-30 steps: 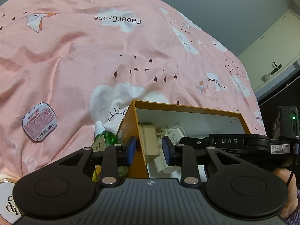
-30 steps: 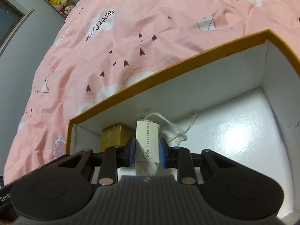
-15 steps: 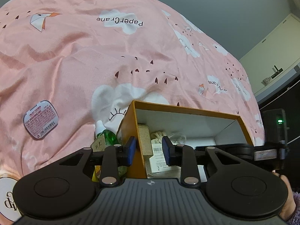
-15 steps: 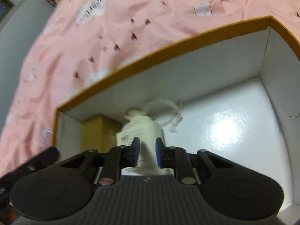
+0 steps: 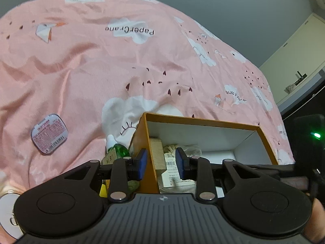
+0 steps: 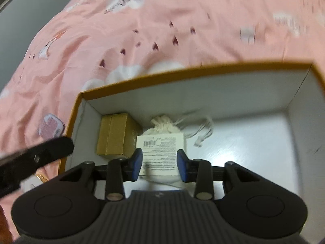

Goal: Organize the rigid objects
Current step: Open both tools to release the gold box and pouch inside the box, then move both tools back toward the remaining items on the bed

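Observation:
An orange box (image 5: 203, 120) with a white inside sits on the pink bedspread. Inside it lie a tan carton (image 6: 113, 138) and a white drawstring pouch (image 6: 162, 126) with a printed label, flat on the box floor next to the carton. My right gripper (image 6: 159, 164) hovers over the pouch with its jaws opening; the pads do not touch it. My left gripper (image 5: 161, 163) straddles the box's left wall, pads apart from it. The carton (image 5: 157, 154) and pouch (image 5: 182, 148) also show in the left wrist view.
A pink tin (image 5: 49, 133) lies on the bedspread left of the box. A green bottle (image 5: 119, 150) with a white cap rests against the box's outer left wall. A round white item (image 5: 6, 213) sits at the lower left. The box's right half is bare floor.
My right gripper let go of the pouch, which now lies flat in the box. That gripper rolled and drew back. The left gripper has hardly moved.

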The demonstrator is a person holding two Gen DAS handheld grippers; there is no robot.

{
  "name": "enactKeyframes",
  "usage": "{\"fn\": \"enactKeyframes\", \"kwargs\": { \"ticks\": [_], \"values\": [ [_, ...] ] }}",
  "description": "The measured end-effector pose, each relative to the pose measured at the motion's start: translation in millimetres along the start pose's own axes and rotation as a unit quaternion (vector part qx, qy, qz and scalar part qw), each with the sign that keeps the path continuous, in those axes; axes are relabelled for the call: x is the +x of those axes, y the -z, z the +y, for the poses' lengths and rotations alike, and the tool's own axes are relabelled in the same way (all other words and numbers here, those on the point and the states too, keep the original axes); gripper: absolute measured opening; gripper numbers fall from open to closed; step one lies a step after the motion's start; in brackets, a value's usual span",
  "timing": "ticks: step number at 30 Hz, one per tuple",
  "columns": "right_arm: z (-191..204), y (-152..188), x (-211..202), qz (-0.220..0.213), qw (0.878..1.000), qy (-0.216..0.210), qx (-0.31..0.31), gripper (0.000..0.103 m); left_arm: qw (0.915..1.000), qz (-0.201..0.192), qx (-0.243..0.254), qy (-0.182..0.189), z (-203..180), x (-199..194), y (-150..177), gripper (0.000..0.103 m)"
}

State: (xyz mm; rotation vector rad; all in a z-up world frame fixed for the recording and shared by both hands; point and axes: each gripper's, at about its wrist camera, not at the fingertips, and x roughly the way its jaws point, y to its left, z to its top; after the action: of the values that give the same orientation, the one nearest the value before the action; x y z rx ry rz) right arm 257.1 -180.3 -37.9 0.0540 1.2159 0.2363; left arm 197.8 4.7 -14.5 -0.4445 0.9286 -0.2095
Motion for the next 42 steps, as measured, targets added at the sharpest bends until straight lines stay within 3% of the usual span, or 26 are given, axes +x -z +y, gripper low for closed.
{"fn": "enactKeyframes", "kwargs": {
  "ticks": [6,9,11,17,20,27,31,34,42],
  "values": [
    [22,18,-39,-0.107,0.989,0.05,-0.093,0.037,0.9984,-0.038,0.033,-0.024,-12,-22,4,0.035],
    [28,27,-59,-0.155,0.981,0.042,-0.107,0.037,0.9967,-0.054,0.052,-0.034,-17,-34,7,0.038],
    [32,36,-70,-0.193,0.973,0.022,-0.123,0.036,0.9956,-0.06,0.061,-0.039,-19,-43,11,0.038],
    [52,66,-103,-0.274,0.947,0.016,-0.169,0.036,0.993,-0.082,0.073,-0.042,-20,-68,26,0.038],
    [60,79,-115,-0.284,0.944,-0.003,-0.169,0.038,0.9904,-0.1,0.083,-0.048,-20,-80,36,0.039],
    [82,109,-124,-0.288,0.94,-0.029,-0.18,0.057,0.9854,-0.116,0.09,-0.086,-2,-103,53,0.045],
    [97,124,-121,-0.279,0.938,-0.046,-0.199,0.058,0.9858,-0.107,0.085,-0.098,16,-110,64,0.051],
    [112,132,-114,-0.261,0.938,-0.069,-0.216,0.058,0.9898,-0.092,0.067,-0.085,37,-118,67,0.057],
    [157,147,-86,-0.197,0.932,-0.1,-0.289,0.054,0.9914,-0.045,0.038,-0.117,83,-127,75,0.058]
  ]
}}
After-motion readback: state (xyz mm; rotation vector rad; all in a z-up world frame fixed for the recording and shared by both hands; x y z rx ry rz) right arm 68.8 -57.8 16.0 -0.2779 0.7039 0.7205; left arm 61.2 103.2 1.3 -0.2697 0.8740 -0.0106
